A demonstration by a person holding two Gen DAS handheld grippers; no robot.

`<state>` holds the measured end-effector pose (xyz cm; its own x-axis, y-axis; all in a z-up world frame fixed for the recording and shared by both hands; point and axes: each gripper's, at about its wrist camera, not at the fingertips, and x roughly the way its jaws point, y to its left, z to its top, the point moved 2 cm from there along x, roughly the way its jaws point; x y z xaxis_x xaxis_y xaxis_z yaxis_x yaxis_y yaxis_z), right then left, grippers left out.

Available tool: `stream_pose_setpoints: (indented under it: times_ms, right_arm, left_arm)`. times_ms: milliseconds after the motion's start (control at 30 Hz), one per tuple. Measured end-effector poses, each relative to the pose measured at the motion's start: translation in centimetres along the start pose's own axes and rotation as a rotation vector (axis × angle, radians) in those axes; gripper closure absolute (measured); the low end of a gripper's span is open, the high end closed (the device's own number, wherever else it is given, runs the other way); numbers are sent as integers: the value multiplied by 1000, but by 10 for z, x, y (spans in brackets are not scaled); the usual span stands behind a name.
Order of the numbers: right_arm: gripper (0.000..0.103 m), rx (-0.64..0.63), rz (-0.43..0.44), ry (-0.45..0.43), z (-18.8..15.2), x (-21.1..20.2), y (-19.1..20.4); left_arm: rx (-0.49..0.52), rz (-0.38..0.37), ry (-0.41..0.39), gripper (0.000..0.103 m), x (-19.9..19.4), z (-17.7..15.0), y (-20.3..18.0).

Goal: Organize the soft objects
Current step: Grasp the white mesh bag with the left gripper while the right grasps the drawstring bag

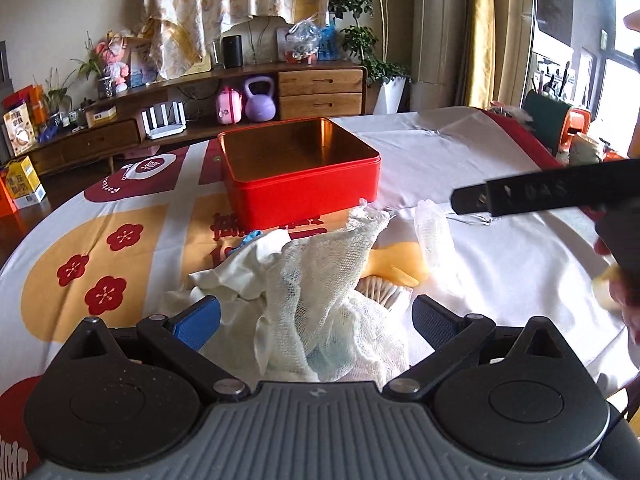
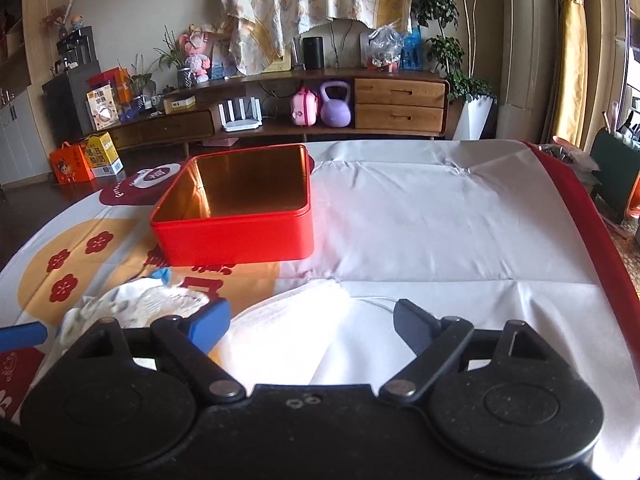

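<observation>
Left hand-held gripper (image 1: 316, 320) tilts downward, spread wide over gauze pile (image 1: 332, 280).

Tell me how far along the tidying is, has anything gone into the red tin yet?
Nothing looks done yet: the red tin stands open and empty on the tablecloth. In hand: both the left gripper and right gripper are open over the pile of gauzy white cloths, pressing on nothing. Left: the whole pile, including a yellow piece and a bit of blue fabric, still lies outside the tin.
</observation>
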<state>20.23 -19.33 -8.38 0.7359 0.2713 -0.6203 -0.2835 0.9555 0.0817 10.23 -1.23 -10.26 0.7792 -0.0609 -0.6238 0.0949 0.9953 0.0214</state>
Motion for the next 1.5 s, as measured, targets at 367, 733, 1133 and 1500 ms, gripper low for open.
stream_pose_setpoints:
  times_ms: [367,733,1133,1500]
  right_arm:
    - [27,61,-7,100,0,52,-6]
    - [49,236,107,175,-14,60,-18]
    - [78,263,126,136,-15,46,-24]
    - [89,241,123,90,-18,20,-29]
  left_arm:
    - [83,28,13,3,28,-5,-16]
    - [121,43,49,30,40,-14,-22]
    - [79,46,57,62,37,-13,-14]
    - [42,52,47,81,26,-6,-11]
